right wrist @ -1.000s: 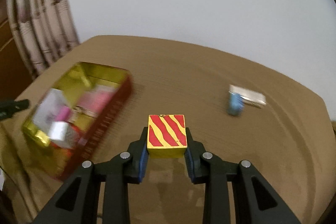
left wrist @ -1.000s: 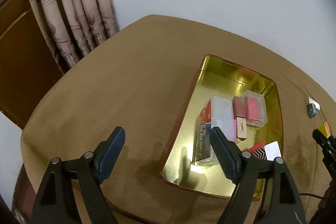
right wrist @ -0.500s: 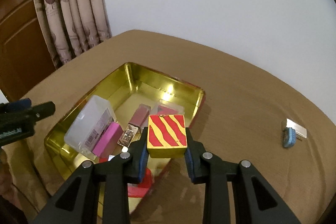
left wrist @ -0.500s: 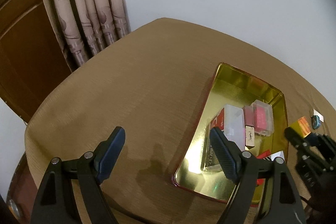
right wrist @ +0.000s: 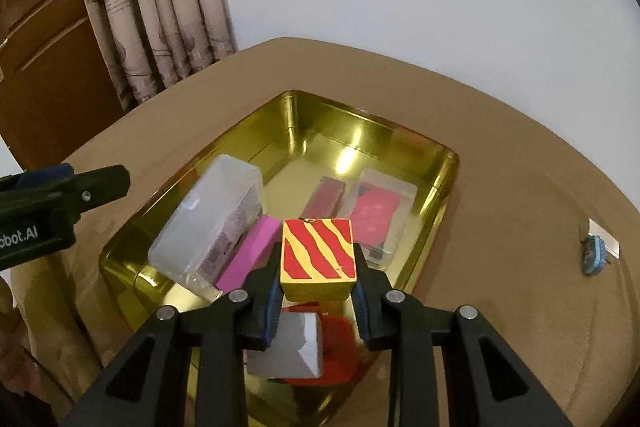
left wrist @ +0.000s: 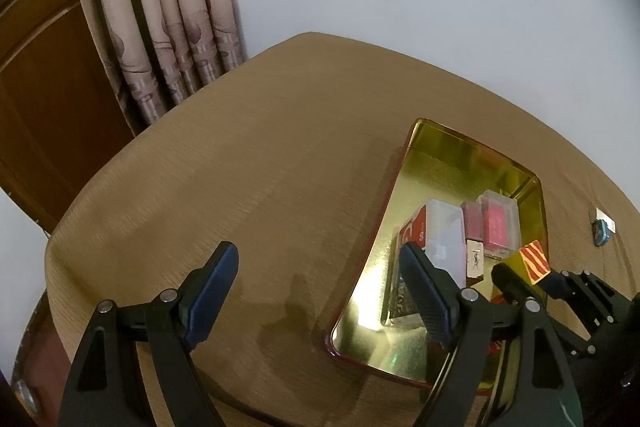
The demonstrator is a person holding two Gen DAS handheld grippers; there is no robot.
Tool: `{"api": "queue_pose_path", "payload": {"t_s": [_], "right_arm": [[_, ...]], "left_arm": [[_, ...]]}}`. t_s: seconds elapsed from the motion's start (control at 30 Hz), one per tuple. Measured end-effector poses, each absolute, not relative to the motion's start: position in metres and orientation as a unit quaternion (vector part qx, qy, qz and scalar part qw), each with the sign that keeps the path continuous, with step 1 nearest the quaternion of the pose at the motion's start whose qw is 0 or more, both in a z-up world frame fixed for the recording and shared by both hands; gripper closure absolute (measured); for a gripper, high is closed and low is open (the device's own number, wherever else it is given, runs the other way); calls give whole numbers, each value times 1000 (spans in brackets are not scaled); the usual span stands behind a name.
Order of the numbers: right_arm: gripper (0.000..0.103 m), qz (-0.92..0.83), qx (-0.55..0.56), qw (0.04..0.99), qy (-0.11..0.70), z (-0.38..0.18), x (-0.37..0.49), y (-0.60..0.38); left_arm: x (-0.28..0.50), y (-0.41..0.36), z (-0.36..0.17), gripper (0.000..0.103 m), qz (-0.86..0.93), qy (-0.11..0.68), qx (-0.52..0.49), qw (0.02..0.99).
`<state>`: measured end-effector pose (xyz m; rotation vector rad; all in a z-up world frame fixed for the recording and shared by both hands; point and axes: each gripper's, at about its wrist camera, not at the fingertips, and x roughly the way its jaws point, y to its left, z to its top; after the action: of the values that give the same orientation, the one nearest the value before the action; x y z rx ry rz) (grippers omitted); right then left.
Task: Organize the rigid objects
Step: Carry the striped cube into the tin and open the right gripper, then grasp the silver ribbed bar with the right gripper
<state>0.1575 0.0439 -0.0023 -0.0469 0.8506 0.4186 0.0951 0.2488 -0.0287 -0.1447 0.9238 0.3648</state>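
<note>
My right gripper (right wrist: 318, 281) is shut on a yellow block with red stripes (right wrist: 318, 255) and holds it above the near part of a gold tin tray (right wrist: 292, 107). In the tray lie a clear plastic box (right wrist: 208, 223), a magenta bar (right wrist: 250, 253), a dark pink bar (right wrist: 326, 193), a clear case with a pink insert (right wrist: 378, 215), a grey block (right wrist: 288, 345) and a red piece (right wrist: 336, 343). My left gripper (left wrist: 320, 287) stands open over the table just left of the tray (left wrist: 440, 139), nothing between its fingers. The striped block (left wrist: 534, 259) also shows at the tray's right rim.
A small blue and silver object (right wrist: 598, 251) lies on the brown tablecloth (right wrist: 520, 187) right of the tray. Patterned curtains (right wrist: 160, 7) and a wooden door (right wrist: 48, 67) stand behind the table's far left edge. A white wall is behind.
My right gripper has carried the striped block leftward from the bare cloth to above the tray. The left gripper has stayed in place, open.
</note>
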Motion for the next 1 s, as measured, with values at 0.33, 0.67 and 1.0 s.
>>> {"api": "queue_pose_path", "payload": {"t_s": [0.33, 0.67, 1.0], "right_arm": [[63, 200, -3, 890, 410, 1, 158, 32], [59, 162, 40, 908, 384, 19, 146, -31], [57, 56, 17, 920, 389, 0, 157, -189]], "left_arm": [[96, 246, -29, 23, 177, 442, -64, 877], [96, 238, -28, 23, 171, 438, -42, 881], [97, 229, -31, 23, 170, 435, -15, 884]]}}
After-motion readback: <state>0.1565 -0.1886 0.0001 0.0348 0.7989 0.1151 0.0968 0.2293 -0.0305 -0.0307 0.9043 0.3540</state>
